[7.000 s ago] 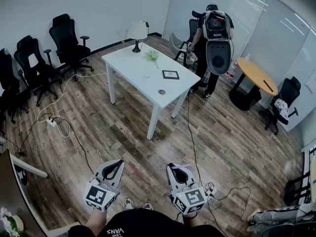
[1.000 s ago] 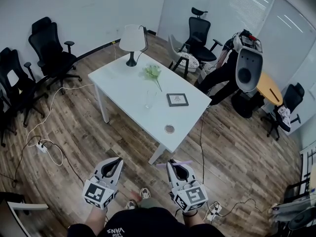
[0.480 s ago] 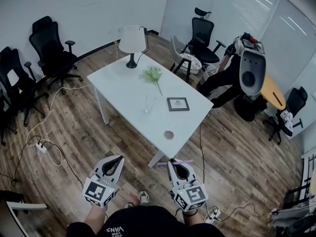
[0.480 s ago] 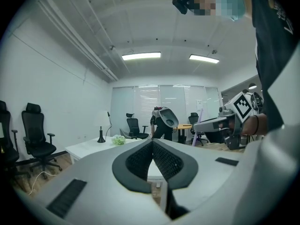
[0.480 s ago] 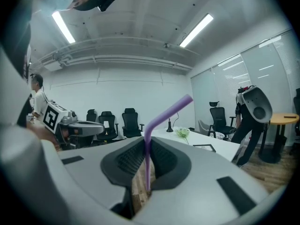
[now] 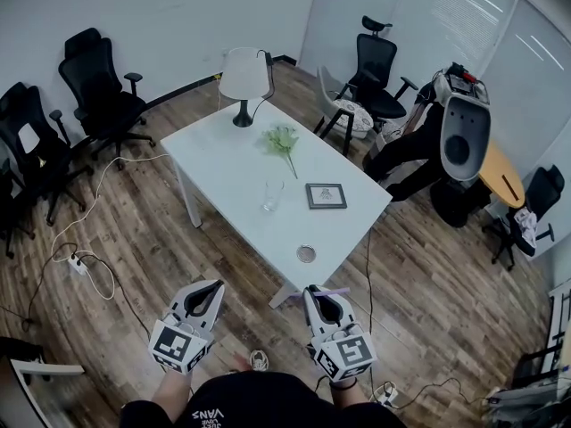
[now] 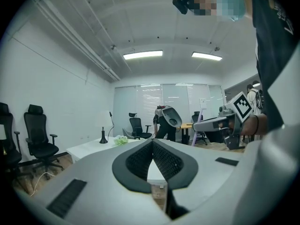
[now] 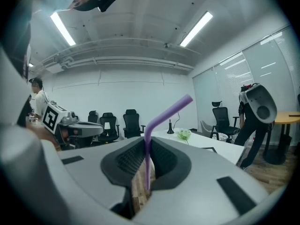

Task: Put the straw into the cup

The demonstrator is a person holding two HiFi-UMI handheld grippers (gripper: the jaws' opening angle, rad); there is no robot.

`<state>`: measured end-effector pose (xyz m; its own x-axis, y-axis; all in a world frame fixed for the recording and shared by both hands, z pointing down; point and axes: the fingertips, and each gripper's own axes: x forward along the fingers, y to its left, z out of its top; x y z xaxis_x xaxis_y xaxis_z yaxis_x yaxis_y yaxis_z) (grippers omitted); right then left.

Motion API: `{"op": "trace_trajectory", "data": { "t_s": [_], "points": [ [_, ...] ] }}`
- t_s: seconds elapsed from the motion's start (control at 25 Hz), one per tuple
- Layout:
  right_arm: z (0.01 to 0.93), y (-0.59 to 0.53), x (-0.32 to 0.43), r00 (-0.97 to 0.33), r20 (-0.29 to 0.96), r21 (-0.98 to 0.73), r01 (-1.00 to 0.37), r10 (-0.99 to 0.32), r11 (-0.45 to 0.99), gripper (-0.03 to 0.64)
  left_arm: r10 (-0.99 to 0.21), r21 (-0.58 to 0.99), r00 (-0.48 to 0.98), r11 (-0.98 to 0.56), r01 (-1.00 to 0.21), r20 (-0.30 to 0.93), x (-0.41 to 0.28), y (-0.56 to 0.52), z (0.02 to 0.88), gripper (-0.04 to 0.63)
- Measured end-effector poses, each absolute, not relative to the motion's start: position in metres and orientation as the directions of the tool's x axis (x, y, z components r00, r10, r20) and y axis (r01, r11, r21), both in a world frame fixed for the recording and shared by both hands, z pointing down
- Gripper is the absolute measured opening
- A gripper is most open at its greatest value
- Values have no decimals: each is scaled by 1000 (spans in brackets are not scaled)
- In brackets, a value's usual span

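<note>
A clear glass cup (image 6: 272, 194) stands near the middle of the white table (image 6: 223, 163), well ahead of both grippers. My right gripper (image 6: 316, 293) is shut on a purple bendy straw (image 8: 161, 120). The straw stands upright between the pads, its bent top leaning right. In the head view the straw (image 6: 326, 292) pokes out sideways at the jaw tips, just short of the table's near corner. My left gripper (image 6: 212, 288) is shut with nothing in it; its pads (image 7: 151, 144) meet at the tip. It is held level beside the right gripper (image 7: 220, 123).
On the table are a lamp (image 6: 245, 74), a green sprig (image 6: 284, 138), a framed picture (image 6: 325, 195) and a small round dish (image 6: 306, 254). Black chairs (image 6: 94, 83) line the left wall. Cables (image 6: 89, 266) lie on the floor. A person wearing a white pack (image 6: 459, 136) bends at the right.
Both grippers have moved toward the table, whose near corner now lies just ahead of the jaws. The straw stays gripped in the right gripper.
</note>
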<state>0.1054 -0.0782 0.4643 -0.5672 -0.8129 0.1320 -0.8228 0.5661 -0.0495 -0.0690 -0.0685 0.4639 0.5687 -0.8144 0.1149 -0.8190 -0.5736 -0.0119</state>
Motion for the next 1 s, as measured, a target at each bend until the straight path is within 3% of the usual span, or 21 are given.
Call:
{"op": "trace_trajectory", "data": {
  "t_s": [1.0],
  "points": [
    [470, -142, 119, -608, 146, -56, -793, -781, 607, 43, -857, -9, 501, -506, -863, 120, -67, -123, 470, 11]
  ]
}}
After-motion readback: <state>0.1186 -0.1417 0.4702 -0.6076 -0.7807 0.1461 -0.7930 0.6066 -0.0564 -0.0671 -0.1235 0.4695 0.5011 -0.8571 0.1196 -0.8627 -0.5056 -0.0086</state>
